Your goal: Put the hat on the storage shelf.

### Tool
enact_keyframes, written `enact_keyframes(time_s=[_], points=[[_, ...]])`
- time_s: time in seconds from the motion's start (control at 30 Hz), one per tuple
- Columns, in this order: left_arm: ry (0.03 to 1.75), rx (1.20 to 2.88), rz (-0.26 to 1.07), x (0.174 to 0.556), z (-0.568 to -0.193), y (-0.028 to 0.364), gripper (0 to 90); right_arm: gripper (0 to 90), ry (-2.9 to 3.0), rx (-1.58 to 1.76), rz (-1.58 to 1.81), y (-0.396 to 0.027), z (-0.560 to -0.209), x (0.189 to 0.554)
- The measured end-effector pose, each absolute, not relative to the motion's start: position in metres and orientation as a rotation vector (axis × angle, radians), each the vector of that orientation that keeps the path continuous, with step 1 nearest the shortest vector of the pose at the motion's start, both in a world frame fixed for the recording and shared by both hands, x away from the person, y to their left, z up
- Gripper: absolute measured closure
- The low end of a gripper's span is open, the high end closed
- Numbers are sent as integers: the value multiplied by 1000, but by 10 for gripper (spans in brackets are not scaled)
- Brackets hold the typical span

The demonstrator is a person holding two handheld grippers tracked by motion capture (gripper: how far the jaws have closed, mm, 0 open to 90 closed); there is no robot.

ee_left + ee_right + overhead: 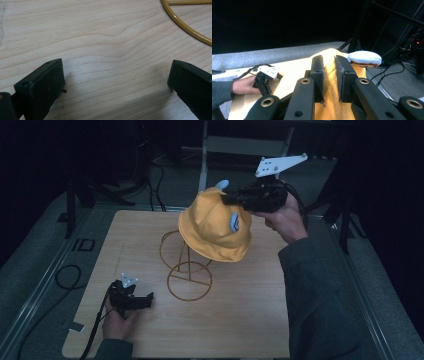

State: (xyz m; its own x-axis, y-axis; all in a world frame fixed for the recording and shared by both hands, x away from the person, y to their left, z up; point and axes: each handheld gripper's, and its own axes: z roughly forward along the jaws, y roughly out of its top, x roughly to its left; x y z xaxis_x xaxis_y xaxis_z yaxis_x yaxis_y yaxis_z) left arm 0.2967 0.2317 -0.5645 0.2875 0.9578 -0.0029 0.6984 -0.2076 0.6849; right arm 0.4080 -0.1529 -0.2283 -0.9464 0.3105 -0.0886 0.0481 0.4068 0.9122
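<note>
High view | right tongs (235, 200) pinch yellow hat (215, 227) crown, brim downward | left tongs (142, 301) agape over table (250, 320)

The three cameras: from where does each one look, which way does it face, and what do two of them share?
High view: above the person's side, facing forward and down on the table; both forearms, left gripper, right gripper.
Left gripper view: on the left gripper, low, facing the tabletop; its open jaws.
Right gripper view: on the right gripper, jaws pinching the yellow hat; left hand farther off.
Shared: the wire stand.
</note>
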Motion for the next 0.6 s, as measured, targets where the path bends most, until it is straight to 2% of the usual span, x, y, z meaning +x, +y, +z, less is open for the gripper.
enact_keyframes(time_s=[0.6], points=[[1475, 1983, 581, 297, -565, 232, 8, 781, 2439, 299, 1588, -131, -235, 411]])
